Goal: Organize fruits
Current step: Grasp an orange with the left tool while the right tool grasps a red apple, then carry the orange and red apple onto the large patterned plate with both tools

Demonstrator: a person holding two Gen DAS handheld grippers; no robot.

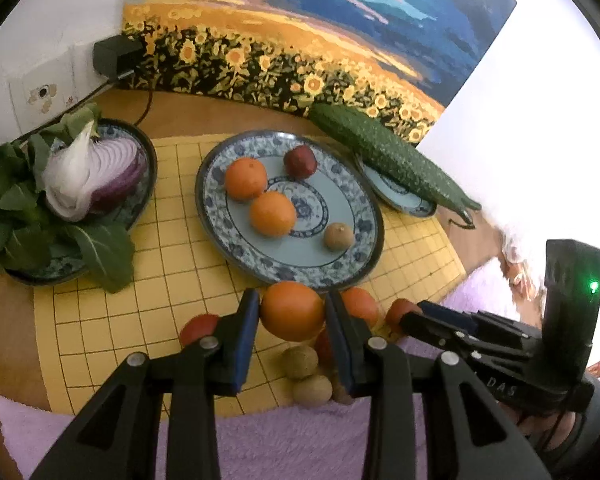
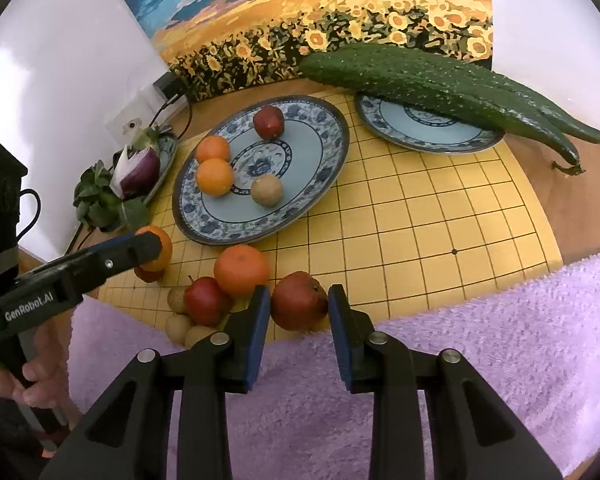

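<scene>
Fruit is mid-sorting: left claw (image 1: 292, 312) grips an orange (image 1: 292, 310), right claw (image 2: 299, 306) pinches a red apple (image 2: 298, 300). Both likely next go onto the plate (image 1: 220, 232) just ahead.

We could not see all of the loose fruit: in the left wrist view the left gripper's fingers (image 1: 342, 344) hid part of a red fruit (image 1: 323, 346) and a brown one (image 1: 342, 390). The leafy greens (image 1: 8, 208) ran off the left edge, and the purple towel (image 2: 480, 360) ran off the bottom.
</scene>
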